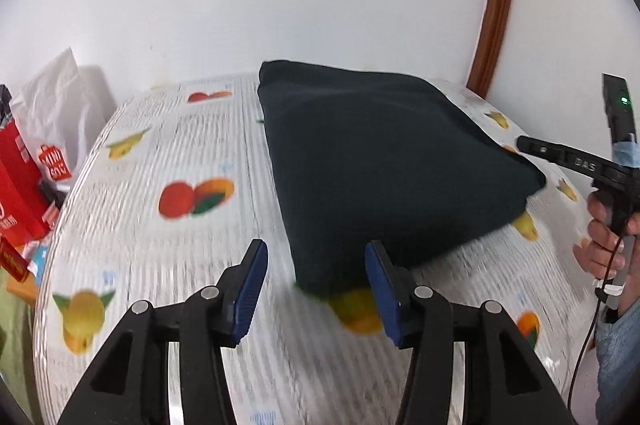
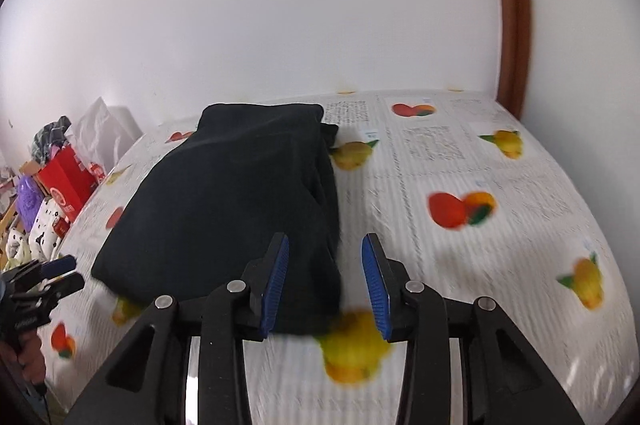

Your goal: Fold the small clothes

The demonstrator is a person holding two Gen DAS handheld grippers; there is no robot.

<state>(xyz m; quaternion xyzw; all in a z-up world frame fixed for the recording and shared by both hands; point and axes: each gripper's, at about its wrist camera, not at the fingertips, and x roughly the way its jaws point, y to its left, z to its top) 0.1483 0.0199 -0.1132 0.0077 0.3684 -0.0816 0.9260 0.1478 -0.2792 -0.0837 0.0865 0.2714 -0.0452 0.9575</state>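
Observation:
A dark folded garment (image 1: 384, 161) lies on the fruit-print tablecloth (image 1: 168, 161); it also shows in the right wrist view (image 2: 232, 201). My left gripper (image 1: 316, 277) is open and empty, just in front of the garment's near left corner. My right gripper (image 2: 325, 273) is open and empty, over the garment's near right corner. The right gripper also shows at the right edge of the left wrist view (image 1: 532, 147), by the garment's right corner. The left gripper shows at the left edge of the right wrist view (image 2: 68, 273), open.
Red boxes (image 1: 20, 185) and a white bag (image 1: 60, 105) stand beyond the table's left edge. A white wall (image 1: 280, 5) rises right behind the table. A brown door frame (image 1: 496, 5) stands at the back right. More clutter (image 2: 40, 193) lies left of the table.

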